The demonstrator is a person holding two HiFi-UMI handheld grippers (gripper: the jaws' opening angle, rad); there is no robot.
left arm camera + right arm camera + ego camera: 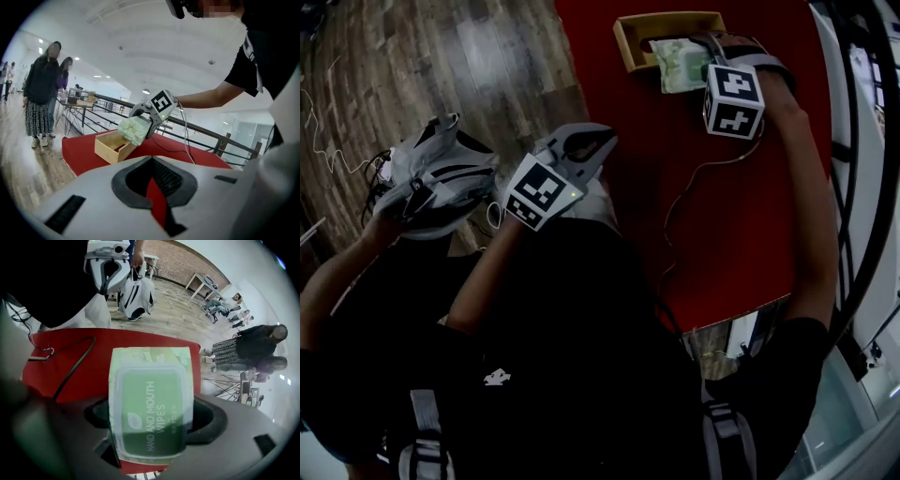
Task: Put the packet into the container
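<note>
The packet (680,64) is a pale green pack of wipes with a darker green lid (151,404). My right gripper (698,52) is shut on it and holds it over the near right rim of the wooden container (666,33), an open box at the far edge of the red table (712,206). In the left gripper view the packet (133,130) hangs just above the box (111,147), partly past its rim. My left gripper (586,145) is raised near my chest, off the table's left side, with its jaws together and nothing in them.
A hand at the left holds a grey-white bag (431,178) over the wooden floor (441,66). A thin cable (684,202) lies across the red table. People (44,93) stand beyond the table, and a black railing (220,138) runs behind it.
</note>
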